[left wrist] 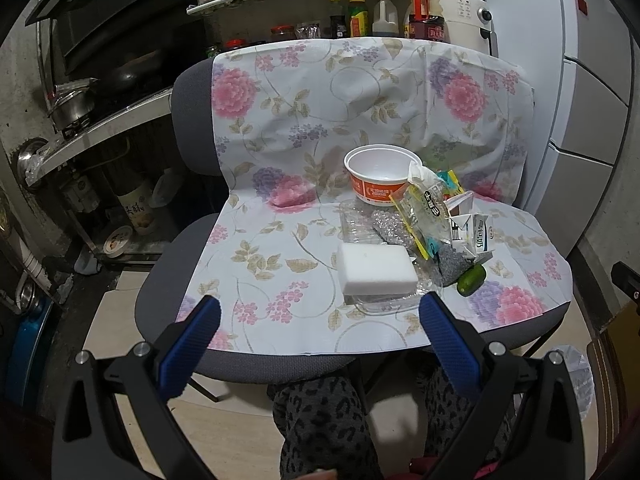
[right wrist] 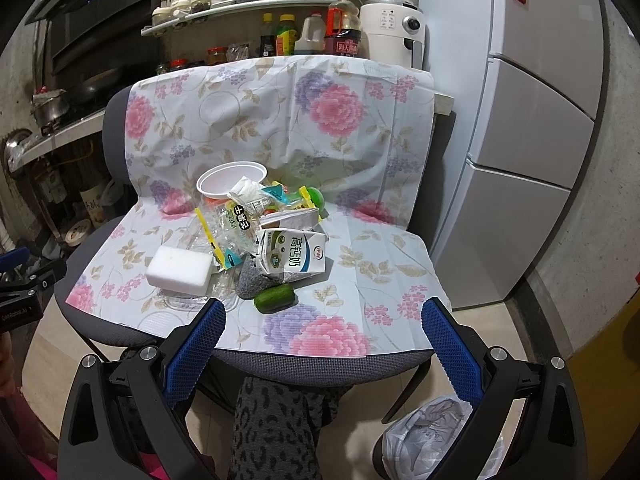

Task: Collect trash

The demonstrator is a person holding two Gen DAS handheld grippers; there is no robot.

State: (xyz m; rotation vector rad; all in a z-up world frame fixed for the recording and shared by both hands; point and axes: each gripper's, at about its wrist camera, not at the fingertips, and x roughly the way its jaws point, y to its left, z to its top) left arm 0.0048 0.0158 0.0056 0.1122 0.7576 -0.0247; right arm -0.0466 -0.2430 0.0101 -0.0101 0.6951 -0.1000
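Both the left claw (left wrist: 320, 312) and the right claw (right wrist: 324, 316) are wide open and hold nothing. The trash lies in a heap on the flowered cloth (right wrist: 360, 248) over the grey chair: a white foam block (right wrist: 179, 270), a white milk carton (right wrist: 294, 256), a green lime (right wrist: 275, 298) and an orange-white paper bowl (left wrist: 380, 174).

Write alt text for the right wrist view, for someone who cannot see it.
The open, empty right tool hovers before a chair draped in a floral cloth, where trash is piled: a milk carton, white foam block, paper bowl, wrappers and a green cucumber piece. A lined bin stands on the floor below.
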